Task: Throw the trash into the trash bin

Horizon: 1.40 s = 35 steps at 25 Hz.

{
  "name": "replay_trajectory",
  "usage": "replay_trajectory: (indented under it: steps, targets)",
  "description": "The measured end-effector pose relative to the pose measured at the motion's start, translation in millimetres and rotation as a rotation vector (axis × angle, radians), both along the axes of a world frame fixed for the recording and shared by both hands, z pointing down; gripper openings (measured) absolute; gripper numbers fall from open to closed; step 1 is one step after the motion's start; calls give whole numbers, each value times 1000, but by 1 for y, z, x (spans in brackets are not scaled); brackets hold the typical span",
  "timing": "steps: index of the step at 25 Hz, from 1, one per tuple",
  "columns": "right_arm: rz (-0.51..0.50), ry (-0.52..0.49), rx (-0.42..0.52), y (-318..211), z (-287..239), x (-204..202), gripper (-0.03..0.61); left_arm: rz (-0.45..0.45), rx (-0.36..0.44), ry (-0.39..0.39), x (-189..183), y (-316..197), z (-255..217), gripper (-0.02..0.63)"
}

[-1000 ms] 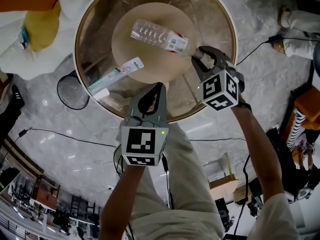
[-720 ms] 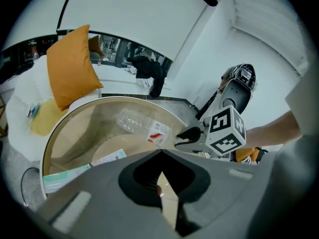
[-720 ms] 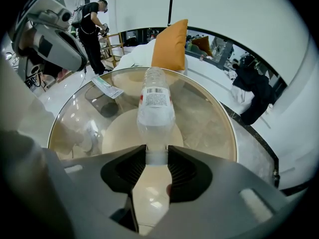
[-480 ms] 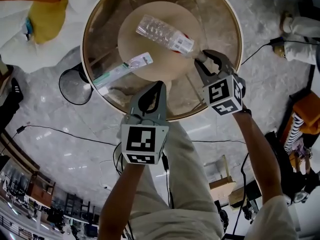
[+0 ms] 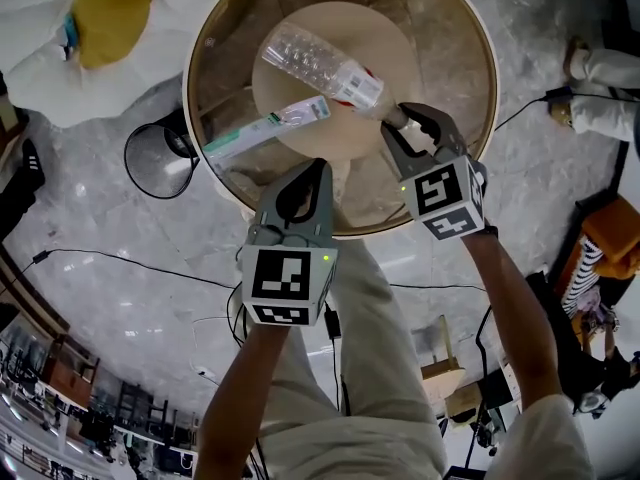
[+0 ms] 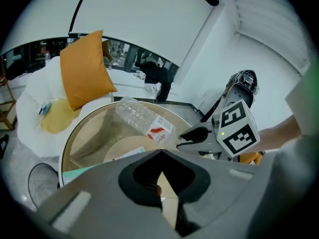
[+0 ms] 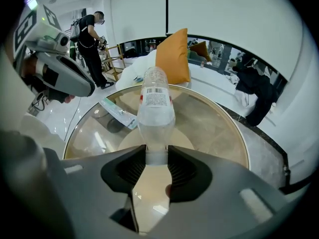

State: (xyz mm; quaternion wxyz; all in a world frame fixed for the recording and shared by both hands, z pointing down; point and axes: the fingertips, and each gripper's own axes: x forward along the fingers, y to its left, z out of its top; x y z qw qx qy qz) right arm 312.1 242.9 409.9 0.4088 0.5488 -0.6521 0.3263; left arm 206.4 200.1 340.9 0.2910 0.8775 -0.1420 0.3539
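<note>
grey left tool (image 5: pixel 318 168) and right tool (image 5: pixel 412 120), black-white marker cubes (image 5: pixel 288 283), beige trousers (image 5: pixel 345 388).

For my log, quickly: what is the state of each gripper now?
Left gripper: closed, holding nothing.
Right gripper: closed on the neck of the clear plastic bottle.

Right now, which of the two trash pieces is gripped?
The clear plastic bottle: the right gripper clamps its neck. The long flat packet lies loose on the table.

The right gripper (image 5: pixel 400 120) has carried the bottle (image 5: pixel 325 66) leftward.
</note>
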Motion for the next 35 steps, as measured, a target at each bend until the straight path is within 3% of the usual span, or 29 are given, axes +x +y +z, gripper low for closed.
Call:
replay_trajectory:
  steps: [35]
  targets:
    - [-166,-111,27,-104,-32,-187,163,-236,-3,5,-153,-77,-8,2]
